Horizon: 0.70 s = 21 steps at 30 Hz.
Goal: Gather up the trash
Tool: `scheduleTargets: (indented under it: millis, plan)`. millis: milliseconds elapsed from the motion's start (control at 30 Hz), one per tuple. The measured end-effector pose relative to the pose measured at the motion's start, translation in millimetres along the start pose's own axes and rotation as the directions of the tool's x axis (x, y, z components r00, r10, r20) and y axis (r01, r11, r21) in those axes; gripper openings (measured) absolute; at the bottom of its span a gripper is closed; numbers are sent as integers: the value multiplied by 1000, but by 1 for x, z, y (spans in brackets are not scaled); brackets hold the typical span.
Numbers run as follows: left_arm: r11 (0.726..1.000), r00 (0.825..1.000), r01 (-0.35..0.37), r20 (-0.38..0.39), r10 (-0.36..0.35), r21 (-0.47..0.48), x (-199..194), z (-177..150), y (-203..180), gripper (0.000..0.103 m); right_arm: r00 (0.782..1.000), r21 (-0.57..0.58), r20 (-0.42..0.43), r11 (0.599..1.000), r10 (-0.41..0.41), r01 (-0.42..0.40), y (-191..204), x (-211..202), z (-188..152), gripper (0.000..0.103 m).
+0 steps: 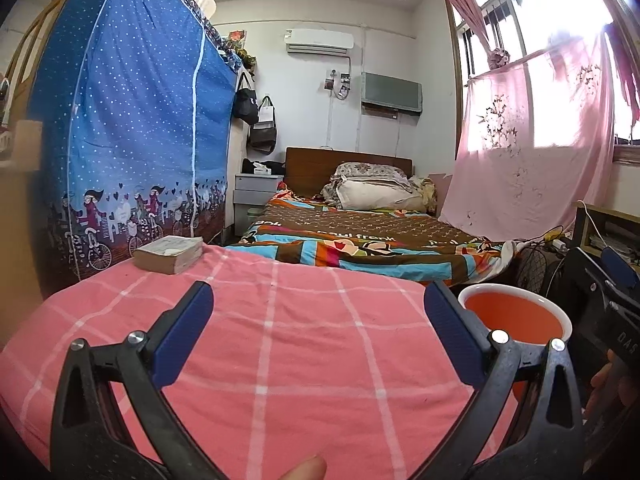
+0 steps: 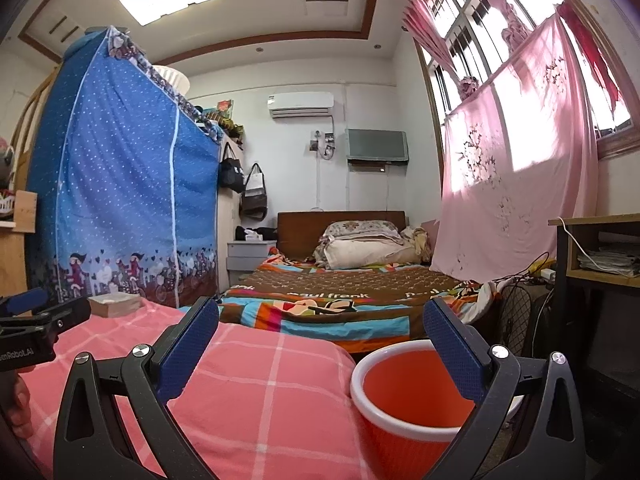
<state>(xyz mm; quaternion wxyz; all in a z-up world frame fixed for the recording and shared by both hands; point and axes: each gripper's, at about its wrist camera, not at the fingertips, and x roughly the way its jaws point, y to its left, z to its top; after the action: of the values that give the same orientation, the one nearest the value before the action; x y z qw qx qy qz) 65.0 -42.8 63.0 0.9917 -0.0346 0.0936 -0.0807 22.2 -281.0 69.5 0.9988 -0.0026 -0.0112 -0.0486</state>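
Observation:
An orange bin with a white rim (image 1: 516, 320) (image 2: 404, 392) stands on the floor beside the right end of a surface covered in pink checked cloth (image 1: 280, 340) (image 2: 256, 392). My left gripper (image 1: 318, 312) hovers open over the pink cloth, nothing between its blue pads. My right gripper (image 2: 320, 328) is open too, held above the cloth's right edge with its right finger (image 2: 452, 352) over the bin's mouth. The bin looks empty inside. No loose trash shows on the cloth.
A thick worn book (image 1: 168, 254) (image 2: 114, 304) lies at the cloth's far left corner. Behind stand a blue fabric wardrobe (image 1: 132, 128), a bed with a colourful cover (image 1: 360, 236), a pink curtain (image 1: 532, 140) and a desk with a floor fan (image 2: 516, 320) at right.

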Motion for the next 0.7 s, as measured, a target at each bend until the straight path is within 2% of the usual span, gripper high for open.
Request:
scheduleTargets:
  millis: [700]
  plan:
    - [998, 998, -57, -13, 57, 11, -35, -40, 27, 103, 999, -18, -40, 999, 34, -35, 37, -35, -30, 103]
